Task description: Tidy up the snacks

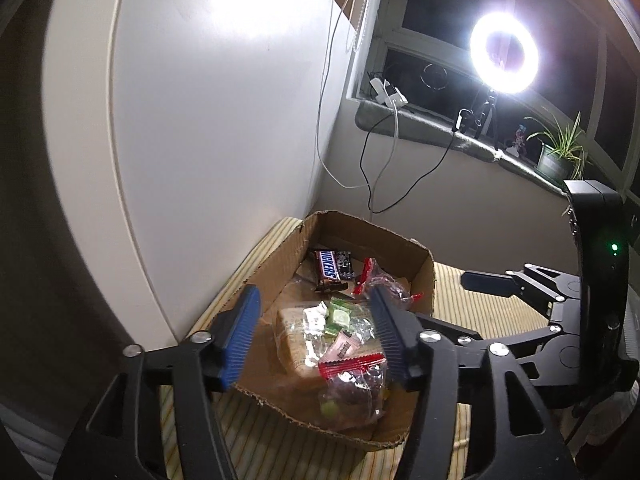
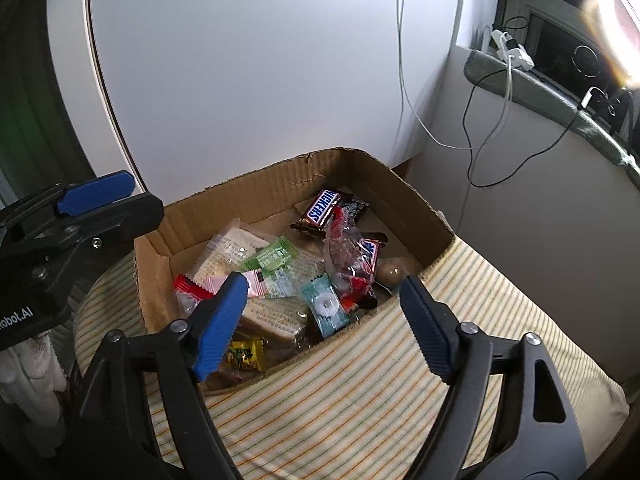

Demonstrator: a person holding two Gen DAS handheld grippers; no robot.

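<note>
The snacks [image 2: 280,276] are heaped in the cardboard box [image 2: 256,188] at frame centre on the striped table [image 2: 360,400]. Both the left claw [image 1: 316,336] and the right claw [image 2: 320,320] are held wide open and empty above it, probably readied for picking.

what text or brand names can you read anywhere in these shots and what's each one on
"SNICKERS": on the brown Snickers bar at the far end of the cardboard box.
"obot.AI": partial white lettering on the left claw body, cut off at the frame edge.
Print on the green sachet, teal candy wrapper and clear-wrapped bread: too small to read.
</note>
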